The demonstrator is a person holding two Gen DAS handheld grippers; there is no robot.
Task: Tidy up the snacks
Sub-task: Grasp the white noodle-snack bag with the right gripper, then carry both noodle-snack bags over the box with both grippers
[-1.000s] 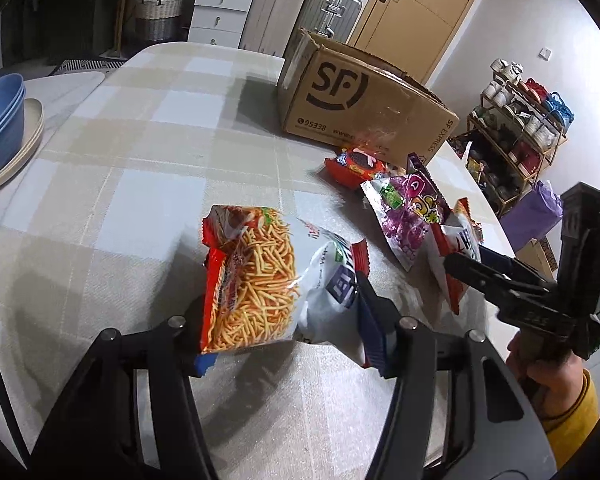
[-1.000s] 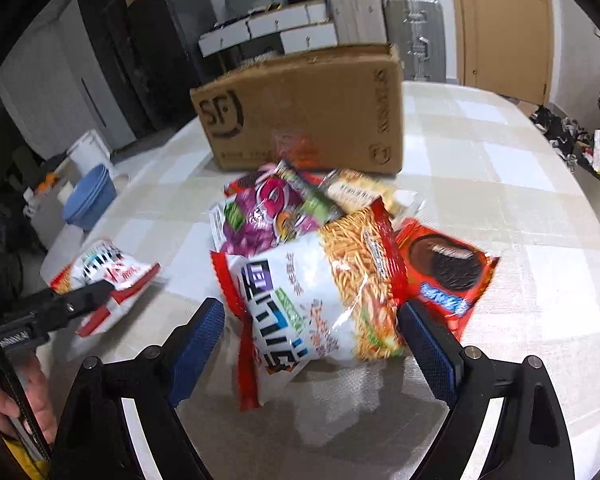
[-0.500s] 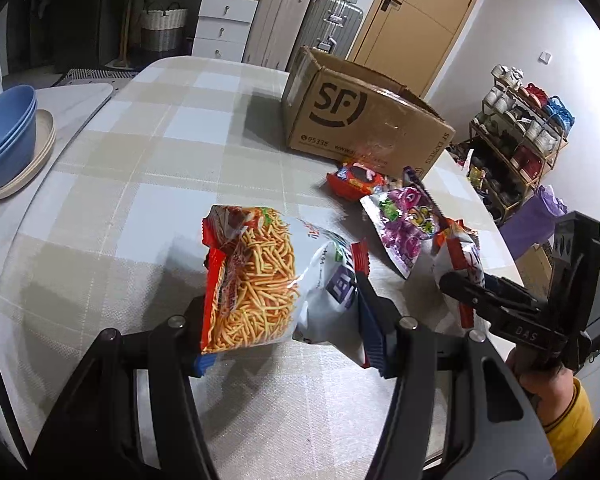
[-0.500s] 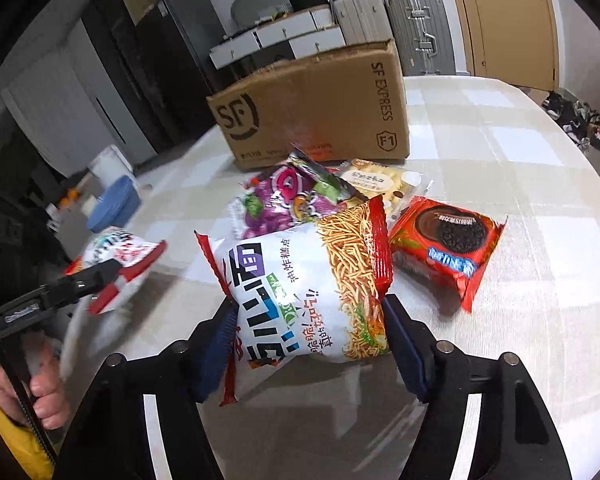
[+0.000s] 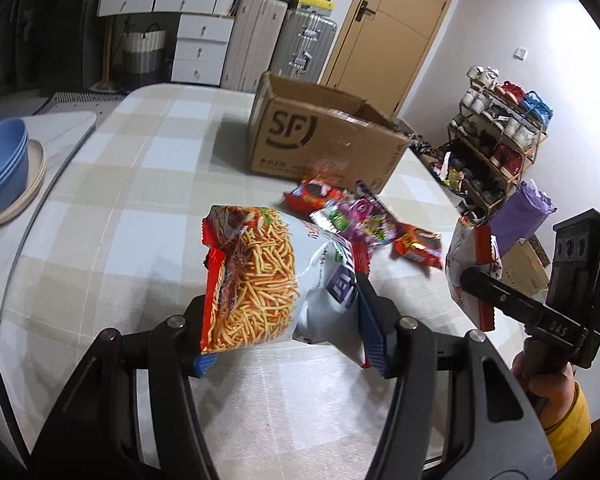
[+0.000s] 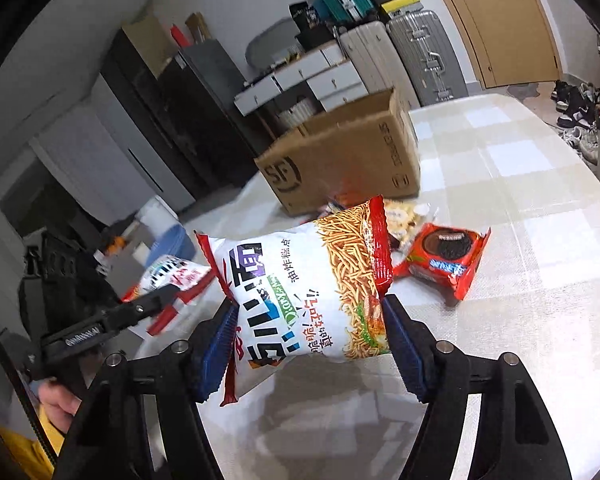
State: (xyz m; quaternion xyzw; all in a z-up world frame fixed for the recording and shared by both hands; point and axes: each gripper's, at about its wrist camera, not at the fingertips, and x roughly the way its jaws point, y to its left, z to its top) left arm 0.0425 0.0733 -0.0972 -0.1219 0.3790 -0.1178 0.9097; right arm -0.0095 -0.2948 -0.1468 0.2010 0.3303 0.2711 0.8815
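My left gripper point(image 5: 288, 320) is shut on a crispy-noodle snack bag point(image 5: 260, 280), held above the table. My right gripper point(image 6: 308, 340) is shut on a second, like noodle bag point(image 6: 312, 284), also lifted; that gripper and its bag point(image 5: 474, 268) show at the right in the left wrist view. The left gripper's bag point(image 6: 172, 276) shows at the left in the right wrist view. An open SF cardboard box point(image 5: 320, 144) stands farther back on the checked tablecloth point(image 5: 140, 216). A purple snack bag point(image 5: 360, 220), red packets point(image 5: 312, 196) and a red cookie packet point(image 6: 444, 256) lie before it.
Stacked blue bowls point(image 5: 0, 164) on a plate sit on a side surface at far left. A shoe rack point(image 5: 496, 136) and purple bag point(image 5: 520, 216) stand beyond the table's right edge. Suitcases point(image 5: 308, 48), drawers point(image 5: 196, 52) and a door point(image 5: 392, 20) are behind.
My right gripper closed on its noodle bag and lifted it off the pile. My left gripper kept hold of its bag and rose, tilting toward the box.
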